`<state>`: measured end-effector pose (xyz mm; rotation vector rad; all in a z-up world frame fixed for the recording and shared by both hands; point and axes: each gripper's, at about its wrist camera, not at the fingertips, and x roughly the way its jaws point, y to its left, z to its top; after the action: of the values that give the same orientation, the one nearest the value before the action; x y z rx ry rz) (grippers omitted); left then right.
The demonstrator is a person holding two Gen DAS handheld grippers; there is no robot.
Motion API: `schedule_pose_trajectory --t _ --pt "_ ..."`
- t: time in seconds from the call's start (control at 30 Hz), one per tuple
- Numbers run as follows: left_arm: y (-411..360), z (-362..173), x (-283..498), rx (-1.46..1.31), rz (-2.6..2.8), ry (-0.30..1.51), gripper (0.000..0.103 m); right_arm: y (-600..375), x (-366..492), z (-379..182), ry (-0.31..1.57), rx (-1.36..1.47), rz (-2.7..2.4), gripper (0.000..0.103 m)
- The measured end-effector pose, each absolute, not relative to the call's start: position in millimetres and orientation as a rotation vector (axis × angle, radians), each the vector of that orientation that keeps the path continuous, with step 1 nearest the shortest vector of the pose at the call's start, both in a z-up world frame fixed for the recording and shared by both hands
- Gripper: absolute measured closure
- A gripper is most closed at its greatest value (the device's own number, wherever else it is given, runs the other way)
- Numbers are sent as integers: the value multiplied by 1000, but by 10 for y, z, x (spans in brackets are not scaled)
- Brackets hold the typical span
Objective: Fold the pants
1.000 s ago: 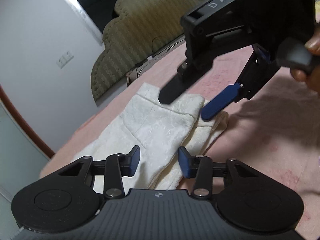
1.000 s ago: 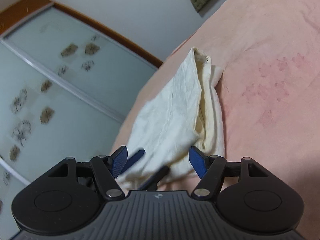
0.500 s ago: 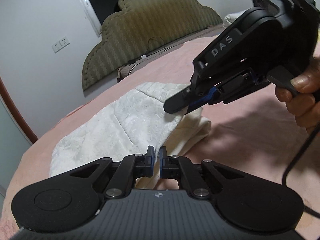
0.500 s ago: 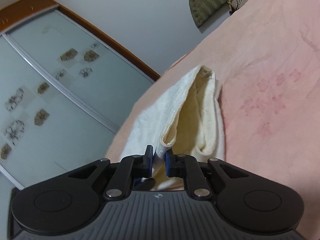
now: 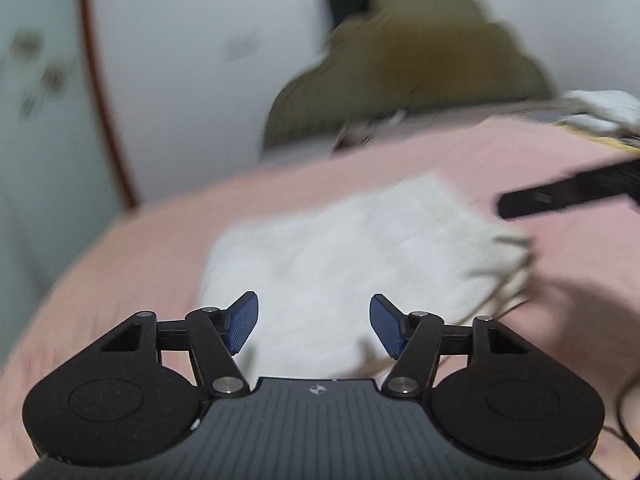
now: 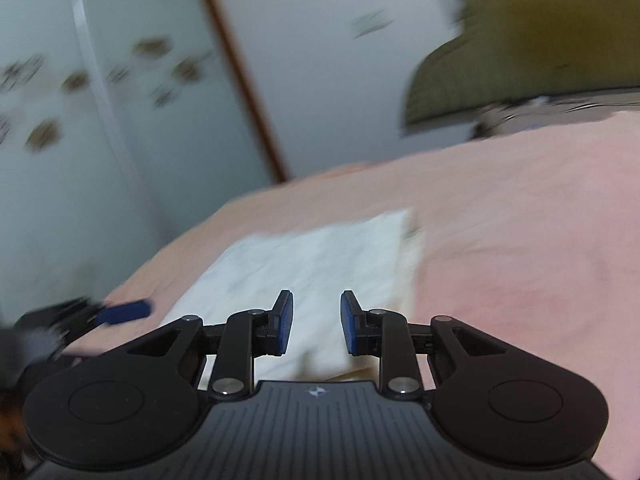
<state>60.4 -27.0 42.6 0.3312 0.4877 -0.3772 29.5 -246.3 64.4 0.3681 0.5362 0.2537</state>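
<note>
Though both views are smeared by motion blur, the pink bed (image 5: 500, 152) fills most of each one, and everything else can be placed against it. At the bed's far end stands an olive padded headboard (image 5: 420, 64), with a white wall (image 5: 192, 60) beside it; further along that wall, in the right wrist view, a brown frame (image 6: 244, 76) borders a frosted sliding door with dark floral marks (image 6: 80, 92).

The white pants (image 5: 340, 256) lie folded into a compact, roughly rectangular stack on the bed — flat on the pink cover, nearer the bed's foot than the headboard. In the left wrist view their rumpled, creamier edge (image 5: 508, 256) faces the right side of the bed. In the right wrist view the pants (image 6: 316, 264) show a straight far edge and a cream layer along their right side.

The left gripper (image 5: 314, 326) hangs over the near end of the pants with its blue pads wide apart and nothing between them. The right gripper (image 6: 316, 328) also stands parted, its gap narrower, and it too holds nothing, the pants lying below it on the bed.

Each gripper appears in the other's view: a dark finger (image 5: 568, 196) pointing in from the right above the bed, and a blue pad (image 6: 126, 312) low at the left.
</note>
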Motion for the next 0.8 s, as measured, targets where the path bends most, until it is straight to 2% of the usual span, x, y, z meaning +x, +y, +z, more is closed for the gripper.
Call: schedule_pose_trajectory --t 0.07,0.2,0.27,0.33,0.37,0.47,0.53,0.6,0.8 --pt "-195 305 715 303 -363 598 47 -2390 389 496 611 339 234 79" --pt "-190 423 449 334 -334 502 46 -2401 220 581 552 367 180 78" --pt "-208 478 377 316 -322 464 37 -2324 180 650 530 308 188 75" --pt "-243 470 456 285 -335 491 29 -2260 236 590 572 266 198 67" --pt "-278 422 506 280 -331 531 29 -2262 286 531 599 252 188 59" --pt "-272 387 539 221 -294 587 27 -2255 140 587 573 291 144 59" --pt "-244 412 477 198 -283 598 24 -2158 -18 694 523 281 156 49" --pt "-241 407 452 198 -261 621 23 -2008 -90 708 522 235 169 21" --pt "-193 361 354 156 -246 661 22 -1718 -105 514 639 169 177 20"
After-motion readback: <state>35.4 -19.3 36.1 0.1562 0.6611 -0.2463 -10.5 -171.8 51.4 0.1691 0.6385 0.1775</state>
